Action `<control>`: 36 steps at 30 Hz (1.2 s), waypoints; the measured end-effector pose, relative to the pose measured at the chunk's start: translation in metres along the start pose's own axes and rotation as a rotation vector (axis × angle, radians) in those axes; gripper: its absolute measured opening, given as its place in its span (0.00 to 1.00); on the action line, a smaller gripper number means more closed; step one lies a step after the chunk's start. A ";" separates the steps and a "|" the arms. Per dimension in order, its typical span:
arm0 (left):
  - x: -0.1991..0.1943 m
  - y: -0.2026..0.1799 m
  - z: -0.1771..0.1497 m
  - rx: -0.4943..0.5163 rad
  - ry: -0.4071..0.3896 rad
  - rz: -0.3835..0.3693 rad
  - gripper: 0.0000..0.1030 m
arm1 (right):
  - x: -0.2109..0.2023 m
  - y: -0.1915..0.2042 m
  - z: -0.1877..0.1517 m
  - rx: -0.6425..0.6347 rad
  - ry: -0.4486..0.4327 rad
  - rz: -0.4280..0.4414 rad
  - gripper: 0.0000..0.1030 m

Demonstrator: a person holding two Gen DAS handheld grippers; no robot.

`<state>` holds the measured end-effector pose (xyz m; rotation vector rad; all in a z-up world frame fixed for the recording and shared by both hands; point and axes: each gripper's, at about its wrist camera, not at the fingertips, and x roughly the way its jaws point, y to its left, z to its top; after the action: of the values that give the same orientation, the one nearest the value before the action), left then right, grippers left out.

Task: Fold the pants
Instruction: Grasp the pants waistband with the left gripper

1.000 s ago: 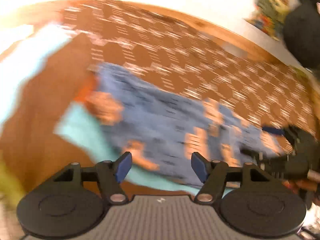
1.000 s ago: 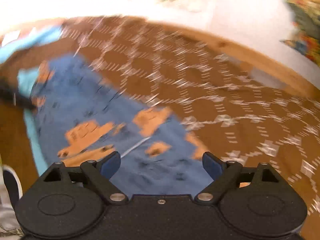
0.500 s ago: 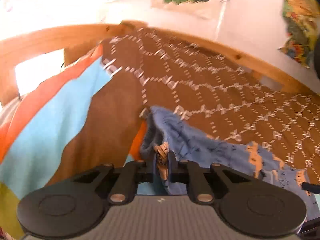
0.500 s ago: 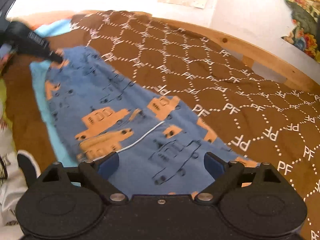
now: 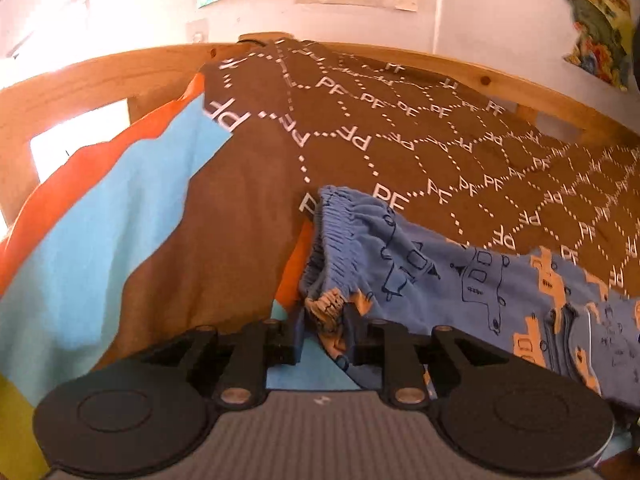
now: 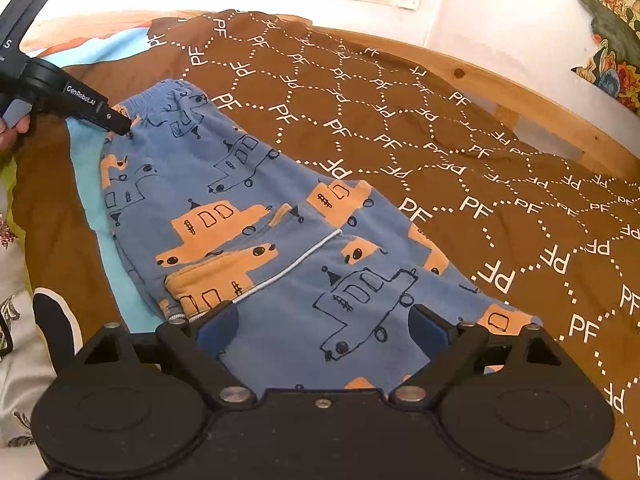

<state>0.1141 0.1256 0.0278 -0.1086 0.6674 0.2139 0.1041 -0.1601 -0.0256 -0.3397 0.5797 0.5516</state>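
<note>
Meanwhile left gripper [image 5: 325, 326] pinches pants [image 6: 280, 216] waistband; right gripper [image 6: 322, 330] spread.

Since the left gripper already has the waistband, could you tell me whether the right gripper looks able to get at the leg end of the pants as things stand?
Probably yes: the right gripper is open just over the pants, nothing between.

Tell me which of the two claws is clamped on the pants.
The left claw: its fingers pinch the bunched waistband of the blue pants. The right claw stands wide open above the other end, gripping nothing.
</note>
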 end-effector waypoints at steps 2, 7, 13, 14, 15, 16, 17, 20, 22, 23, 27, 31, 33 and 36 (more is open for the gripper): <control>0.001 0.001 0.003 -0.032 0.004 -0.006 0.24 | 0.000 -0.001 0.000 0.006 0.000 0.002 0.90; 0.001 0.004 0.004 -0.015 -0.007 -0.014 0.36 | 0.000 -0.002 -0.002 0.014 -0.003 0.002 0.91; -0.009 -0.005 0.007 0.059 -0.101 0.013 0.73 | 0.002 -0.003 -0.002 0.028 -0.001 0.002 0.92; -0.010 -0.006 0.008 0.072 -0.111 0.021 0.73 | 0.002 -0.003 -0.003 0.030 -0.001 0.002 0.92; -0.009 -0.004 0.009 0.075 -0.107 0.012 0.72 | 0.002 -0.003 -0.003 0.032 0.000 0.002 0.92; -0.007 -0.002 0.010 0.073 -0.091 -0.011 0.62 | 0.002 -0.003 -0.003 0.033 0.000 0.001 0.92; -0.003 0.001 0.011 0.069 -0.060 -0.042 0.49 | 0.003 -0.003 -0.003 0.034 0.000 0.002 0.92; 0.004 0.009 0.012 0.045 -0.010 -0.097 0.44 | 0.003 -0.003 -0.003 0.038 0.002 0.001 0.92; 0.005 0.013 0.015 0.025 0.005 -0.113 0.44 | 0.003 -0.003 -0.003 0.041 0.003 0.002 0.92; 0.006 0.016 0.016 -0.007 0.011 -0.122 0.45 | 0.003 -0.003 -0.003 0.042 0.003 0.002 0.92; 0.009 0.017 0.018 -0.053 0.028 -0.141 0.57 | 0.003 -0.004 -0.003 0.048 0.004 0.003 0.92; 0.010 0.012 0.020 -0.064 0.046 -0.041 0.21 | 0.003 -0.004 -0.004 0.050 0.004 0.003 0.92; 0.009 0.014 0.020 -0.102 0.041 -0.056 0.16 | 0.003 -0.004 -0.004 0.049 0.004 0.003 0.92; -0.001 0.006 0.023 -0.085 0.008 -0.069 0.14 | 0.003 -0.004 -0.004 0.049 0.003 0.002 0.92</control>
<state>0.1257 0.1356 0.0459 -0.2138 0.6615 0.1759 0.1064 -0.1638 -0.0299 -0.2935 0.5956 0.5378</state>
